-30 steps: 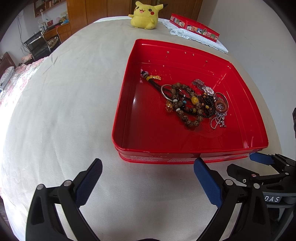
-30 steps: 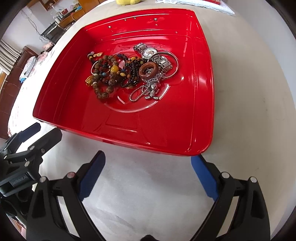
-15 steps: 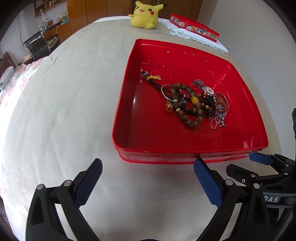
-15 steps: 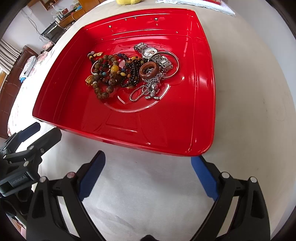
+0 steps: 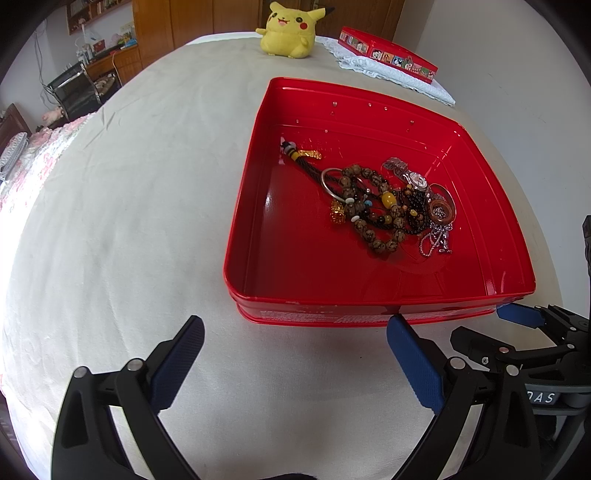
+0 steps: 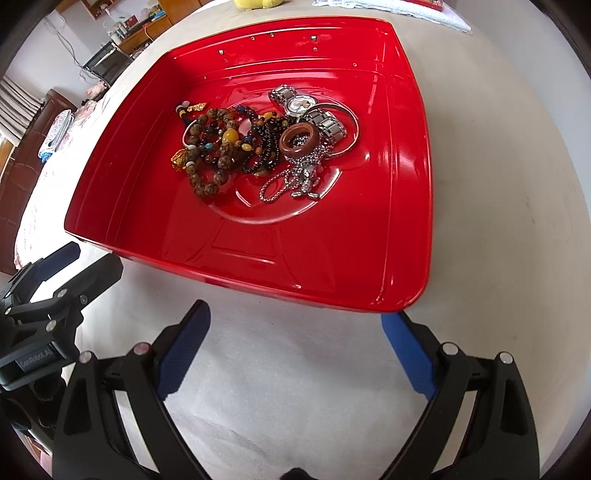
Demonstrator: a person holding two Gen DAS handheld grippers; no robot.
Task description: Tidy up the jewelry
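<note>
Your left tongs (image 5: 295, 345) are spread wide and hold nothing, hovering over the cream sheet of the bed (image 5: 129, 206) just short of the near wall of the red tray (image 5: 369, 306). Your right tongs (image 6: 295, 332) are spread just as wide, also holding nothing, with the right fingertip (image 6: 391, 323) right at the tray's near right corner. The tray sits toward the right edge of the bed. Inside it the jewelry lies in one tangled heap (image 6: 258, 144) near the middle: wooden bead bracelets (image 6: 210, 158) on the left of the heap, a metal watch (image 6: 301, 105) at its far side, a brown ring (image 6: 299, 138) on top, and a silver chain (image 6: 291, 181) at its near side. At the far edge of the bed sit a yellow plush toy (image 5: 288, 33) and a long red box (image 5: 388, 59) on a white cloth.
</note>
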